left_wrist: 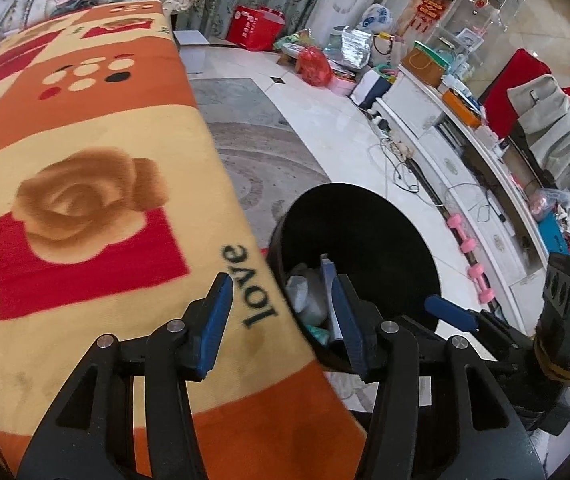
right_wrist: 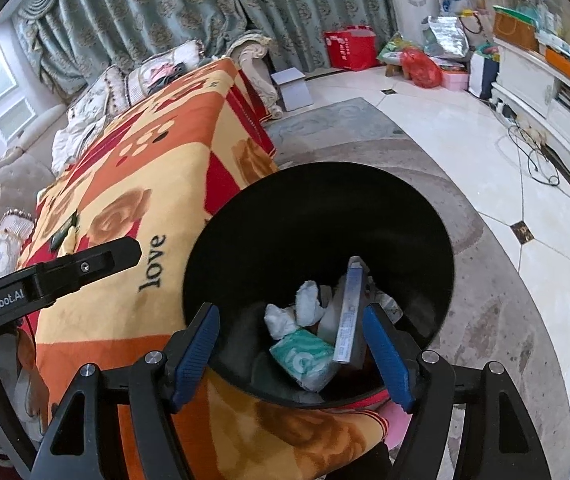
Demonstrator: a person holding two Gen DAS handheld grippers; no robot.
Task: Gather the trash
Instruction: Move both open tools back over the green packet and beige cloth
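Both claws hang over the black bin [right_wrist: 317, 216] beside the blanket-covered worktop [left_wrist: 85, 200]. Left claw [left_wrist: 281, 320] is parted, nothing between its pads. Right claw [right_wrist: 293, 352] is spread wide and empty. Down in the bin: crumpled tissues [right_wrist: 297, 312], a green tissue pack [right_wrist: 305, 360], a flat grey box [right_wrist: 349, 312].

My blanket [left_wrist: 97, 184] is orange, cream and red blocks with brown roses and black "love" lettering. The bin [right_wrist: 325, 216] is black inside, holding white crumpled tissue [right_wrist: 305, 308], a teal-and-white swirl-patterned packet [right_wrist: 305, 358] and a grey box [right_wrist: 349, 320]. My gripper pads [right_wrist: 389, 352] are blue on black arms.
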